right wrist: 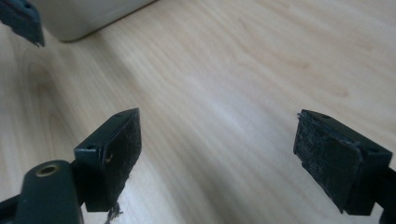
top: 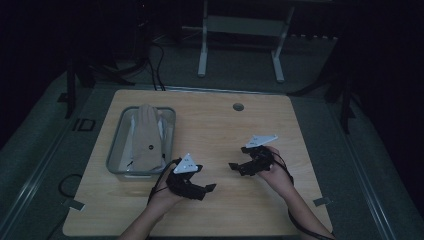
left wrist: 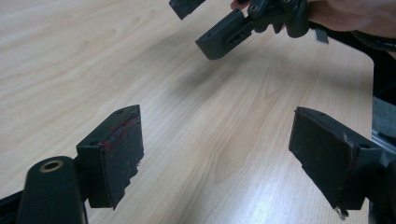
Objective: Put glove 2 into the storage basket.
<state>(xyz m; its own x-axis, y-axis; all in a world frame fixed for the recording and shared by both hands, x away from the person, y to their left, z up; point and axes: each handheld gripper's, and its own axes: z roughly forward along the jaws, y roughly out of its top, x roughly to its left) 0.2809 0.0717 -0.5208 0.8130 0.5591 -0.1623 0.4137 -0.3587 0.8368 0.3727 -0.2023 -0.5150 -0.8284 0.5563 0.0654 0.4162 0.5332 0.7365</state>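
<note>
the glove [top: 147, 137], one tan piece, lies in the one clear tray [top: 116, 150] at the left side of my bench [top: 225, 135], fingers pointing away from me. the high view lets me see it; my own tool views look along bare wood instead. i hold two tools: my left tool [top: 210, 188] sits just right of the tray's near corner, my right tool [top: 233, 167] near it toward the middle, the two pointing at each other, apart. my left tool view [left wrist: 217, 154] shows its jaws spread wide with nothing between, and the right tool [left wrist: 210, 28] beyond, also released. my right tool view [right wrist: 219, 154] shows wide, empty jaws and the tray's wall [right wrist: 88, 16] at the top left.
</note>
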